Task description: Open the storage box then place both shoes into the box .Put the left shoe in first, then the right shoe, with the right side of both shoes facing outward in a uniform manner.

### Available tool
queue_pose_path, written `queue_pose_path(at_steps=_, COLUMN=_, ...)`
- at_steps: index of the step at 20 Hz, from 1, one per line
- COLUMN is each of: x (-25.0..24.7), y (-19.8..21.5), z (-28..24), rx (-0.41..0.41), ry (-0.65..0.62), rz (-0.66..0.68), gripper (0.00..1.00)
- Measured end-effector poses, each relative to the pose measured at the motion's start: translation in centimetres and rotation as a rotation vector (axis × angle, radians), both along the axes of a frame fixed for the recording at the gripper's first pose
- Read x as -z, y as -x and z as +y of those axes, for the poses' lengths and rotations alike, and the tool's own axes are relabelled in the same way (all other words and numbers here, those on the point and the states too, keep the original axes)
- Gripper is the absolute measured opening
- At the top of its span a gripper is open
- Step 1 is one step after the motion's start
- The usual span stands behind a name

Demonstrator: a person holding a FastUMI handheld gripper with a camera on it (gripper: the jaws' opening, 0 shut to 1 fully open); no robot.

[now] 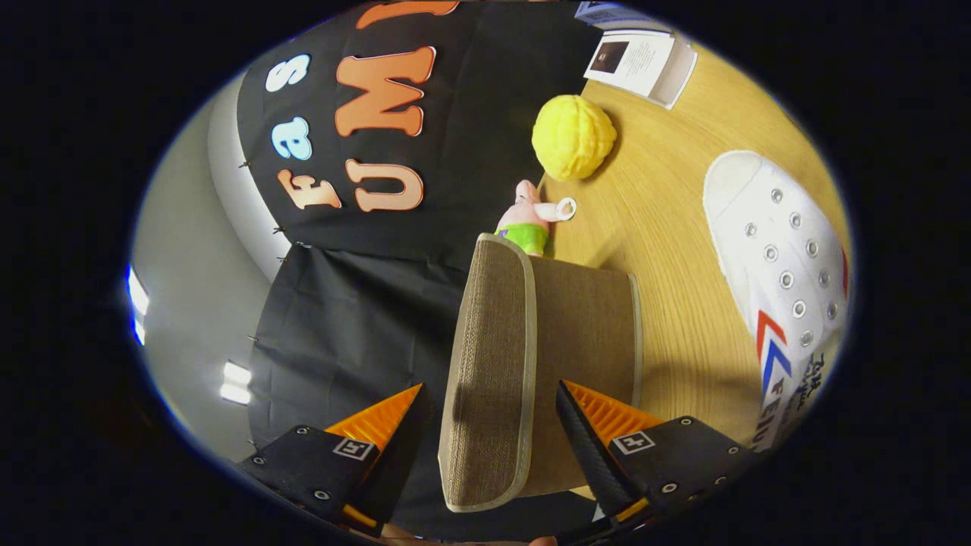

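Two fingers of the gripper (485, 425) stand wide apart, and between them rises the lid flap (489, 371) of the brown woven fabric storage box (584, 334), a flat panel with a pale grey binding along its rim. The flap sits in the gap, but I cannot tell if either finger really touches it; no squeeze is visible, so the gripper looks open around it. The view is rolled on its side, so the light wooden table (667, 250) runs up the right part and the black cloth wall (356, 303) fills the left part.

Behind the flap, the body of the box is seen as a plain brown wall with a grey edge; its inside is hidden, so it is unclear how far it is open. The near end of the flap is cut off low between the fingers.

To the right of the box, apart from it, lies a white canvas shoe (781, 280) with metal eyelets and red and blue stripes; its heel part is cut off and its laces cannot be made out. Beyond the box a small pink and green soft toy (531, 220) is partly hidden by the flap's far corner. Farther away sits a yellow knitted ball (573, 136), and farthest a white booklet (641, 61), too small to read.
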State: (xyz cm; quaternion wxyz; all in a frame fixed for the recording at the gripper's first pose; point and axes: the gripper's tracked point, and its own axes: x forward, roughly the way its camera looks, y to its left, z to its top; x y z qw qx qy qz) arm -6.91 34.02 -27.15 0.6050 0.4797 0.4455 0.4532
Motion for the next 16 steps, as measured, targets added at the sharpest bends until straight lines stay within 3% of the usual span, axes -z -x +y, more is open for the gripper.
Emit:
queue_pose_path(at_steps=5, x=-0.7, y=1.0, z=0.7, rx=-0.042, ry=-0.075, rz=0.036, gripper=0.98)
queue_pose_path(at_steps=9, x=-1.2, y=0.3, z=0.0, rx=0.014, ry=-0.112, rz=0.069, gripper=0.95)
queue_pose_path(at_steps=16, x=-4.0, y=-0.6, z=-1.5, rx=0.067, ry=-0.168, rz=0.07, gripper=0.7)
